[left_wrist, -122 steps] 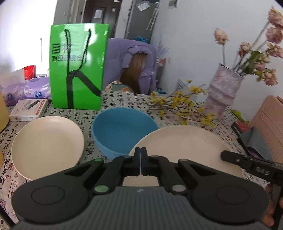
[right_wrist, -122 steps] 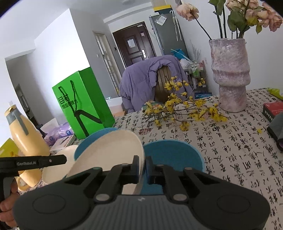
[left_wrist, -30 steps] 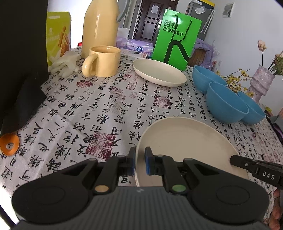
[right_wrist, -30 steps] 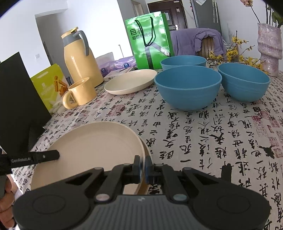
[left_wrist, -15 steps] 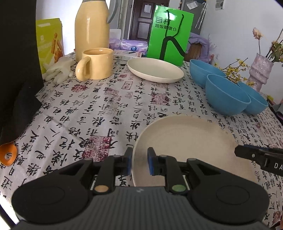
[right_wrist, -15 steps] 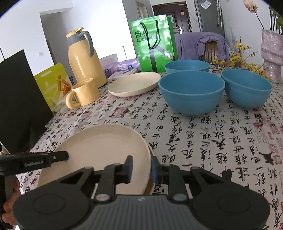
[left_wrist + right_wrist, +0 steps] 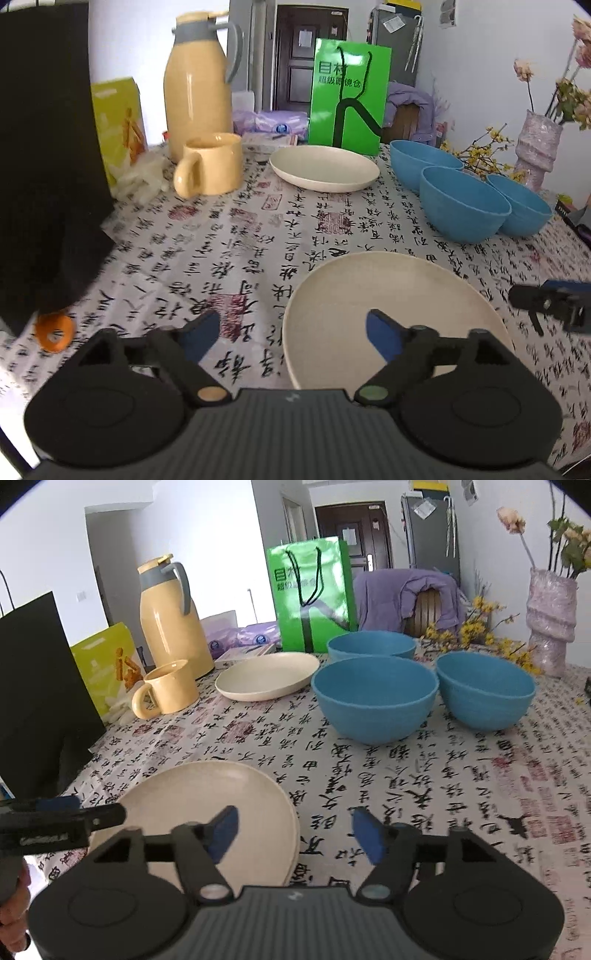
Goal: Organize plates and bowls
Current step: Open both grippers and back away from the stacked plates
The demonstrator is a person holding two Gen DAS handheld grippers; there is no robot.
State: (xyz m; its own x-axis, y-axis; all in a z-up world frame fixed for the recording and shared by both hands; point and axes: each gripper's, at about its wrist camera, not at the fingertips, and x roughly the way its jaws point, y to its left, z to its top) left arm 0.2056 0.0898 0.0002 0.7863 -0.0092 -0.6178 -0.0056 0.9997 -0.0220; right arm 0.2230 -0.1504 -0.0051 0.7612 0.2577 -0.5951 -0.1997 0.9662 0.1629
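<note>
Both tools have just been opening and now stand wide: the left gripper (image 7: 293,334) straddles the near rim of the cream plate stack (image 7: 391,314) without pressing it, and the right gripper (image 7: 293,832) spans the stack's opposite edge, nothing clamped. The stack rests on the tablecloth (image 7: 480,782) near the front edge; a third cream plate (image 7: 267,677) and three blue bowls (image 7: 375,698) sit farther back, unsorted. Risk — a finger lifting beneath the overhanging rim would tip or slide the stack toward the table edge. A careless reach for the bowls could strike the mug (image 7: 210,166) or the flask (image 7: 197,79) — both stand close by.
</note>
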